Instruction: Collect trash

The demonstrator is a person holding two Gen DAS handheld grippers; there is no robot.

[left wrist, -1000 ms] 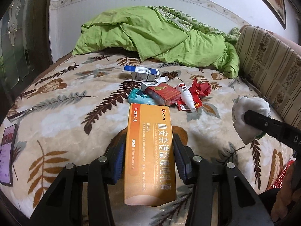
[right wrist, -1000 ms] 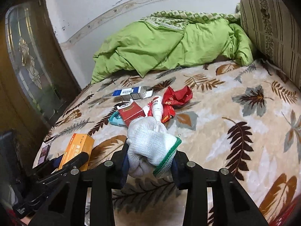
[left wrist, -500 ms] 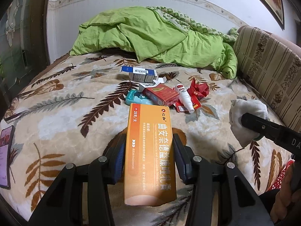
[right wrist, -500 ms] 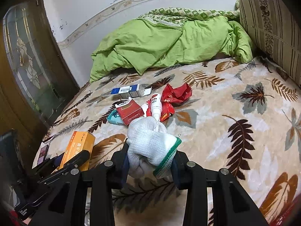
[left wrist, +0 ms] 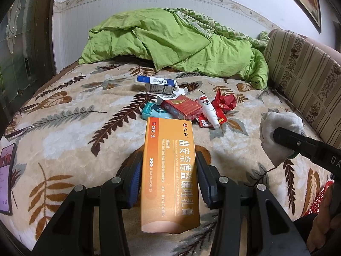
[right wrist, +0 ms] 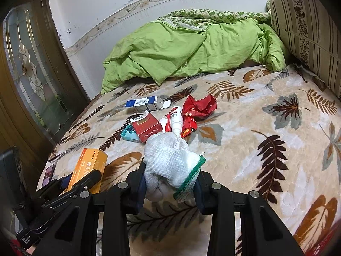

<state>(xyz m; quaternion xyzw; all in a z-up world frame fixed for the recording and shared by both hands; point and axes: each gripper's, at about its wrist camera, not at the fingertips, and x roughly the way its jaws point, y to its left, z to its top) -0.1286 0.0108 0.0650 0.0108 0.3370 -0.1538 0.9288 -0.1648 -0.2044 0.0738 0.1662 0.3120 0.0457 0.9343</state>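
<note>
My left gripper (left wrist: pixel 169 166) is shut on a long orange medicine box (left wrist: pixel 169 170), held above the bed; the box also shows in the right wrist view (right wrist: pixel 89 168). My right gripper (right wrist: pixel 170 177) is shut on a balled white glove with a green cuff (right wrist: pixel 170 162), also seen in the left wrist view (left wrist: pixel 279 134). Ahead on the leaf-patterned blanket (left wrist: pixel 64 128) lies a pile: a blue-white box (left wrist: pixel 157 84), a red cigarette pack (left wrist: pixel 182 107), a teal packet (left wrist: pixel 152 112), a white bottle (left wrist: pixel 207 111) and a crumpled red wrapper (left wrist: pixel 226 102).
A green quilt (left wrist: pixel 174 44) is heaped at the far end by the wall. A striped cushion (left wrist: pixel 302 74) lines the right side. A phone (left wrist: pixel 7 170) lies at the bed's left edge. A red basket (left wrist: pixel 319 198) shows at lower right. A glass-panelled door (right wrist: pixel 32 74) stands left.
Both grippers, with the box and the glove still held, have moved slightly forward toward the pile. Nothing on the bed has moved.
</note>
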